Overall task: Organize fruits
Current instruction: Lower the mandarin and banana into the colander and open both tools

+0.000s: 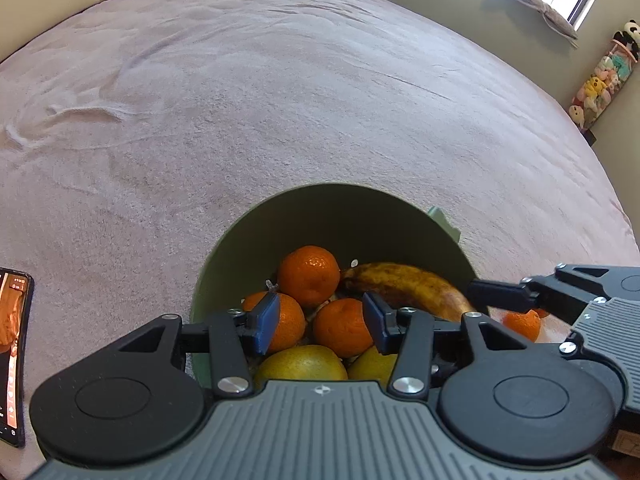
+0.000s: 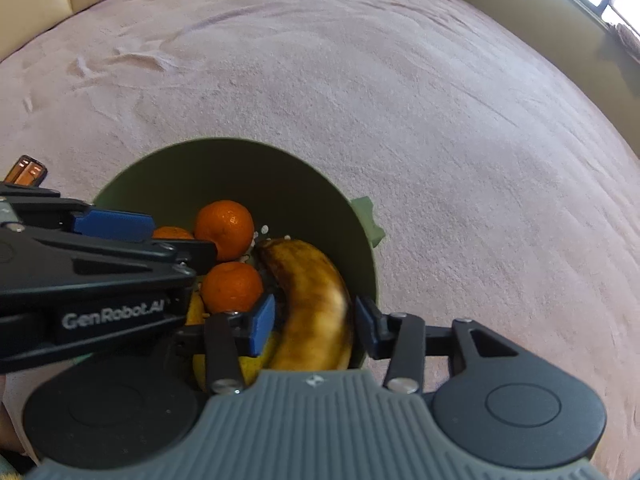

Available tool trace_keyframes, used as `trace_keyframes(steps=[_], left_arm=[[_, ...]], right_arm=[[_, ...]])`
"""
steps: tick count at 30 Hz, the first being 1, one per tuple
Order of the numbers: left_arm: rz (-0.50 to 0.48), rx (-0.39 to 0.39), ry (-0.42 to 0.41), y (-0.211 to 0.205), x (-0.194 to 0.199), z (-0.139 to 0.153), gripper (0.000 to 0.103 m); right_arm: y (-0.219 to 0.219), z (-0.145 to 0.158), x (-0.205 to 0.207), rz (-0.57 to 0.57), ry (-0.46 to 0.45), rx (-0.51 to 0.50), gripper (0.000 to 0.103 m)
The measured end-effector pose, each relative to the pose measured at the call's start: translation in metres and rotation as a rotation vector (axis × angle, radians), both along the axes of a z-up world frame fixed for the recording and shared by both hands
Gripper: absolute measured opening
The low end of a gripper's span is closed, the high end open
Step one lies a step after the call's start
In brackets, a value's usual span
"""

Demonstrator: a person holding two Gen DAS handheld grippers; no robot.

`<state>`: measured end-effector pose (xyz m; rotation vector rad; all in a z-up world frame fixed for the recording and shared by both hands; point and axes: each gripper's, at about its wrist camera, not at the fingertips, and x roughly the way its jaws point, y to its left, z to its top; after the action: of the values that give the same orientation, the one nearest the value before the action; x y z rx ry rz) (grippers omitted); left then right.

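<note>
A green bowl (image 1: 332,208) (image 2: 240,164) stands on a pink blanket and holds three oranges (image 1: 309,275) (image 2: 225,229), a brown-spotted banana (image 1: 408,286) (image 2: 316,308) and yellow fruits (image 1: 300,362). My left gripper (image 1: 320,322) hangs open over the near oranges, its pads apart from them; in the right wrist view it (image 2: 160,238) reaches in from the left. My right gripper (image 2: 314,322) straddles the banana's near end, pads standing just off its sides, and the banana rests on the fruit. Another orange (image 1: 522,324) shows beyond the right gripper's finger (image 1: 496,293), outside the bowl.
A phone (image 1: 14,356) (image 2: 28,170) with a lit screen lies left of the bowl. The pink blanket (image 1: 280,100) stretches far beyond the bowl. A window and a rack of plush toys (image 1: 604,76) are at the far right wall.
</note>
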<state>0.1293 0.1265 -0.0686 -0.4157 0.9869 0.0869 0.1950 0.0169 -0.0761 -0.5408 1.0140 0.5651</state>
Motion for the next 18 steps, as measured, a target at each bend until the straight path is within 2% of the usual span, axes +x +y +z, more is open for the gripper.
trace_keyframes(steps=[1, 4, 11, 18], left_arm=[[-0.002, 0.003, -0.005, -0.001, -0.001, 0.002, 0.056], [-0.007, 0.008, -0.019, -0.004, -0.003, 0.009, 0.057], [-0.044, 0.029, -0.044, -0.016, -0.012, 0.024, 0.057], [-0.121, 0.032, -0.071, -0.039, -0.024, 0.037, 0.058]], right_arm=[[-0.001, 0.004, -0.002, 0.006, -0.020, 0.003, 0.059], [-0.005, 0.014, -0.011, 0.027, -0.073, 0.006, 0.064], [-0.027, 0.032, -0.028, -0.001, -0.122, 0.025, 0.071], [-0.067, 0.047, -0.054, -0.097, -0.140, 0.076, 0.074]])
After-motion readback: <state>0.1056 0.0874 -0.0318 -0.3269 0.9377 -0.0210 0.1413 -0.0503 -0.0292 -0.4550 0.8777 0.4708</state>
